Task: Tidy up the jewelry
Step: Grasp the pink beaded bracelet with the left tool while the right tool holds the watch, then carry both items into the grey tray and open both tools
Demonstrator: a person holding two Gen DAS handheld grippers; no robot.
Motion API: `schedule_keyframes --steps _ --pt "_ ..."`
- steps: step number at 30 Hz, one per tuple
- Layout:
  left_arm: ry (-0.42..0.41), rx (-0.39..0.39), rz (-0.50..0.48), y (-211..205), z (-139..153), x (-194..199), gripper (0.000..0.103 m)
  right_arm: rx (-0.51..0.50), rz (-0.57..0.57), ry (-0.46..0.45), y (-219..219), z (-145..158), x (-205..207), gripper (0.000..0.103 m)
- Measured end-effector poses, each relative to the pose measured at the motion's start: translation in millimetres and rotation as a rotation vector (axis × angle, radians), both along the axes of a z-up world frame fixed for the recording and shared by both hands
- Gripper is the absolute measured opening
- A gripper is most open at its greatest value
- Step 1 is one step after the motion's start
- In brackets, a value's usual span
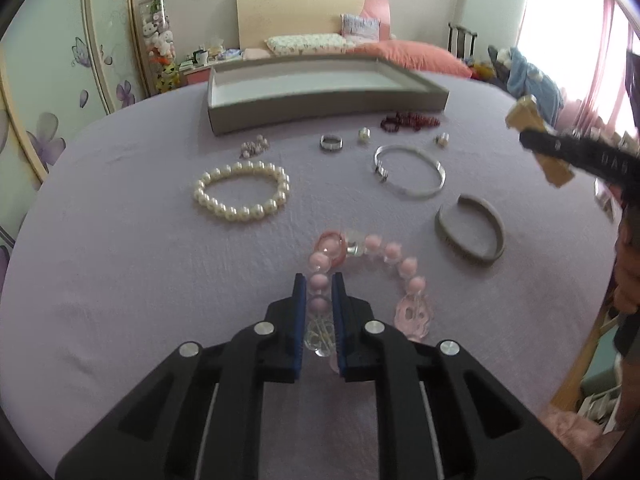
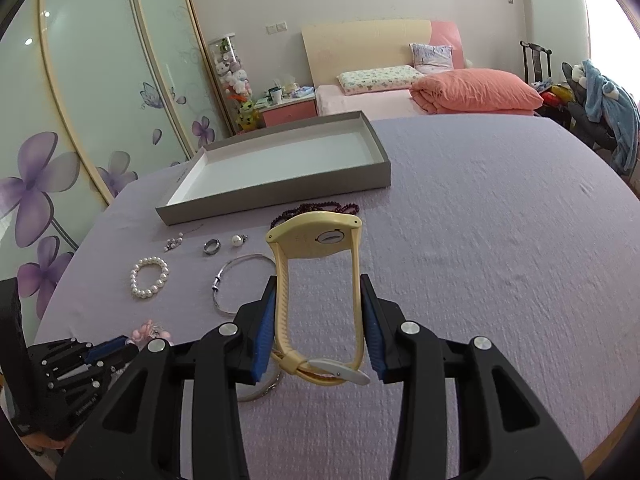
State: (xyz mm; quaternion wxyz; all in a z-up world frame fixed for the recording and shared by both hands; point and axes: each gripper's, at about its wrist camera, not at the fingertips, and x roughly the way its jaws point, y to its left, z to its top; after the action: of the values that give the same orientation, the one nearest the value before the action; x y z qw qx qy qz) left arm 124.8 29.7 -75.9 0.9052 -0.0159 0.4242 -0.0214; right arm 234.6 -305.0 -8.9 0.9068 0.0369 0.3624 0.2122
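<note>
My left gripper (image 1: 319,280) is shut on the pink bead bracelet (image 1: 408,268), which lies on the lilac cloth; its blue pads squeeze two pink beads. My right gripper (image 2: 319,284) is shut on a yellow watch (image 2: 316,240), pressing its strap from both sides and holding it above the table. The watch also shows at the right edge of the left wrist view (image 1: 536,140). A grey tray (image 1: 320,98) stands at the back with nothing visible inside it; the right wrist view shows this tray (image 2: 280,196) too.
On the cloth lie a pearl bracelet (image 1: 242,194), a silver bangle (image 1: 412,176), a grey bangle (image 1: 470,236), a dark red bead string (image 1: 410,120), a silver ring (image 1: 331,143), small earrings (image 1: 254,146) and two pearl pieces (image 1: 363,134). A bed (image 2: 440,88) stands behind.
</note>
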Motion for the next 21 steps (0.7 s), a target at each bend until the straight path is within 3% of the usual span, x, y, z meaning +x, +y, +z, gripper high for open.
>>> schedule_keyframes --steps 11,21 --pt "-0.182 -0.122 -0.007 7 70 1 0.013 -0.001 0.009 -0.019 1 6 2 0.04" --pt "-0.28 -0.149 0.023 12 113 24 0.013 0.003 0.028 -0.042 7 18 15 0.04"
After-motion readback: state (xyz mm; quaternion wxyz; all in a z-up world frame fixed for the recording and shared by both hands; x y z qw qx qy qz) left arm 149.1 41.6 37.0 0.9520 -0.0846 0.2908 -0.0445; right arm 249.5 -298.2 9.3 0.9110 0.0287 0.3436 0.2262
